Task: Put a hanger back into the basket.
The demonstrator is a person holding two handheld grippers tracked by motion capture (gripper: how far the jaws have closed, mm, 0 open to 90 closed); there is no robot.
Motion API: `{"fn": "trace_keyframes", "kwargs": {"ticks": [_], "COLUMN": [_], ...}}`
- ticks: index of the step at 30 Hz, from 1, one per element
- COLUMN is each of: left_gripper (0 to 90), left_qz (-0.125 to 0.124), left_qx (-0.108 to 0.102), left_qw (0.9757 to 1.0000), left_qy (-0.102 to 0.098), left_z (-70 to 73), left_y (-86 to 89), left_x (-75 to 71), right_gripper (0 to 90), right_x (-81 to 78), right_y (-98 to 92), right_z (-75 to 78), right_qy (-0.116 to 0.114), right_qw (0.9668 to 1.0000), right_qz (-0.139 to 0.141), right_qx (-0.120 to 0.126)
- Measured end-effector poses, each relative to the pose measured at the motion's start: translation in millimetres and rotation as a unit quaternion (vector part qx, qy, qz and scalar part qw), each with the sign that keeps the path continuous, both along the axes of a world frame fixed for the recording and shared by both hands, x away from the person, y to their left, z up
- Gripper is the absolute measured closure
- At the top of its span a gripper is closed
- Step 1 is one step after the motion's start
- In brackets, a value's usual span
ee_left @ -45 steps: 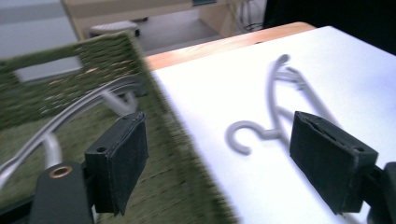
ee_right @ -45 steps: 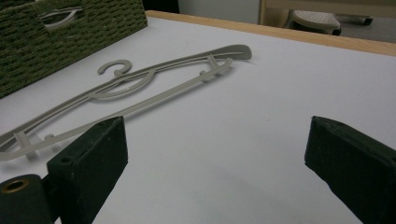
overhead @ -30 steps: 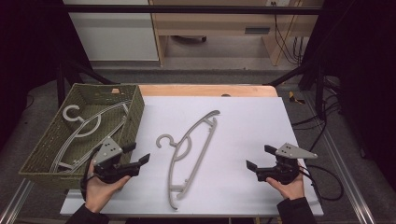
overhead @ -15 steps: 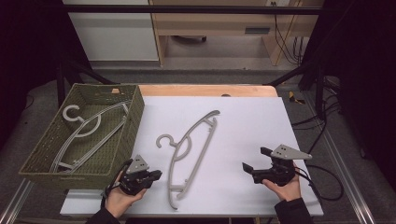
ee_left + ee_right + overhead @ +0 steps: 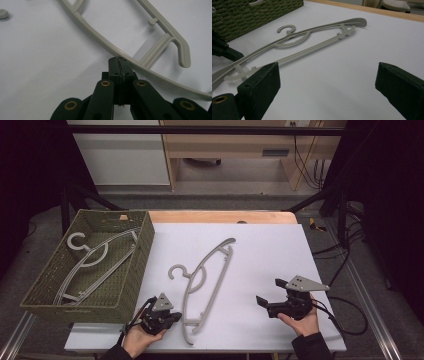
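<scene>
basket (image 5: 127,290): green woven, at the worktop's (image 5: 270,250) left edge, held one grey hanger (image 5: 95,262) | second hanger (image 5: 207,280): flat on the worktop, just right of the basket | left gripper (image 5: 170,317): pressed together at its lower arm (nothing between the jaws) | right gripper (image 5: 267,292): spread, empty, well apart

The left gripper's (image 5: 119,61) jaws have just closed, pads pressed together with nothing between, tips just beside the hanger's (image 5: 105,41) arm.
</scene>
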State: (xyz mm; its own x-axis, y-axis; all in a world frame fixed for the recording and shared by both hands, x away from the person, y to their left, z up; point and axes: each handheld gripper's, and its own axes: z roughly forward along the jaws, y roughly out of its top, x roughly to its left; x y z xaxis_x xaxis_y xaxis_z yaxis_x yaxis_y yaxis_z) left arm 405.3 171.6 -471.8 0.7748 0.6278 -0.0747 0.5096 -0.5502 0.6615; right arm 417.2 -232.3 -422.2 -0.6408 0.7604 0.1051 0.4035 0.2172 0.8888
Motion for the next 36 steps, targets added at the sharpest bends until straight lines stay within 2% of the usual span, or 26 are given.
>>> {"fn": "trace_keyframes", "kwargs": {"ticks": [5, 10, 18, 21, 24, 28, 30, 34, 36], "left_gripper": [89.9, 89.9, 89.8, 89.7, 88.5, 85.4, 81.5, 70.0, 62.8], "left_qz": [-0.026, -0.043, -0.052, -0.046, -0.028, -0.004, 0.007, 0.024, 0.035], "left_qx": [-0.008, -0.014, -0.018, -0.032, -0.053, -0.08, -0.09, -0.107, -0.108], "left_qw": [0.9996, 0.999, 0.9985, 0.9984, 0.9976, 0.9951, 0.9935, 0.9908, 0.9894], "left_qy": [0.003, 0.003, -0.006, -0.011, -0.035, -0.058, -0.07, -0.08, -0.09], "left_z": [-1.1, -1.6, -3.4, 1.5, 17.0, 34.9, 41.6, 52.6, 57.6], "left_y": [-17.7, -44.1, -63.5, -57.8, -40.6, -15.9, -4.9, 14.7, 22.8], "left_x": [-4.3, -6.8, -3.3, -3.7, -2.7, -1.2, 0.2, 4.4, 5.5], "right_gripper": [6.4, 6.9, 7.0, 7.3, 8.0, 8.6, 9.1, 10.8, 11.6], "right_x": [0.5, 0.5, 1.5, 1.6, 1.0, 0.2, 0.3, 1.4, 1.7], "right_y": [2.0, 4.0, 8.7, 14.3, 21.2, 32.6, 39.7, 52.3, 60.4], "right_z": [-1.0, -2.1, -2.4, -2.6, -1.4, 0.6, 1.5, 2.3, 1.5], "right_qy": [0.003, 0.008, 0.011, 0.013, 0.012, 0.017, 0.02, 0.026, 0.031], "right_qw": [1.0, 1.0, 0.9999, 0.9998, 0.9995, 0.9992, 0.999, 0.998, 0.9974], "right_qz": [0.001, 0.004, 0.013, 0.015, 0.028, 0.035, 0.037, 0.054, 0.059], "right_qx": [-0.001, 0.003, 0.003, 0.001, -0.004, -0.01, -0.012, -0.018, -0.026]}}
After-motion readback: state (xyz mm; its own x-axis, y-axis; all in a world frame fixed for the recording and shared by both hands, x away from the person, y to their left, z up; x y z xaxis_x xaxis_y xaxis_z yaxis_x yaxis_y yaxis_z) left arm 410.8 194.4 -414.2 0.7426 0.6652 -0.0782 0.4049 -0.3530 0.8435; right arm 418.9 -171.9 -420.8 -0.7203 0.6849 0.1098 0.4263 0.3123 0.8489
